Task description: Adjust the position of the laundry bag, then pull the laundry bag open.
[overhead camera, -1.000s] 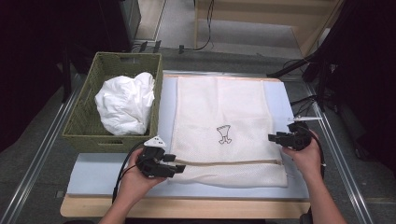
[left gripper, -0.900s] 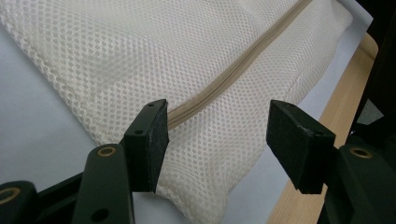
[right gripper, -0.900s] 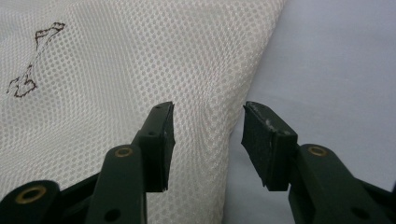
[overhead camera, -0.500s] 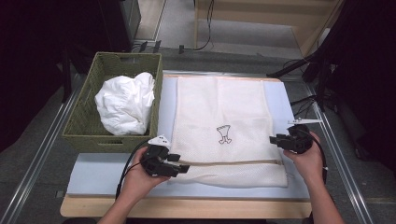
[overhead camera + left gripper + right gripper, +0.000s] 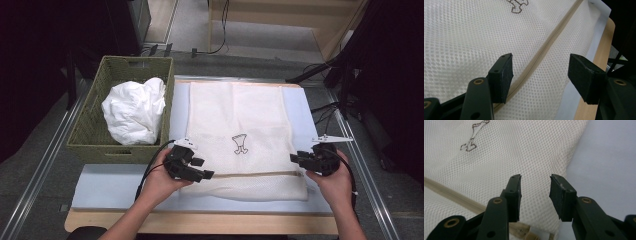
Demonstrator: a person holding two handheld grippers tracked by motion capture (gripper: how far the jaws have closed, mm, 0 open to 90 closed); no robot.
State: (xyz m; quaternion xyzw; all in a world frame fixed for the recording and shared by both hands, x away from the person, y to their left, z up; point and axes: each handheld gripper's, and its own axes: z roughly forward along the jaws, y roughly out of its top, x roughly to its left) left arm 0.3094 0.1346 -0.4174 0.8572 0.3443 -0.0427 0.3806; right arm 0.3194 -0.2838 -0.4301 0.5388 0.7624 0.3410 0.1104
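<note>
White mesh laundry bag (image 5: 240, 140) flat on pale mat (image 5: 100, 185), beside basket (image 5: 95, 135). Left gripper (image 5: 200, 175) agape over zipper (image 5: 544, 50), clasping nothing; right gripper (image 5: 296, 158), just narrowed, likewise empty-jawed at bag's edge.

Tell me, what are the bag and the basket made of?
The bag looks like thin white mesh cloth, probably synthetic: the gripper views show rows of tiny holes, and a tan zipper crosses it. The basket looks like woven green fibre, maybe grass or wicker: its walls show a matte plaited weave.

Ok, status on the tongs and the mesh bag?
Left tongs open over zipper. Right tongs open, just narrowed, nothing between. Mesh bag flat on mat. Nothing in the way.
</note>
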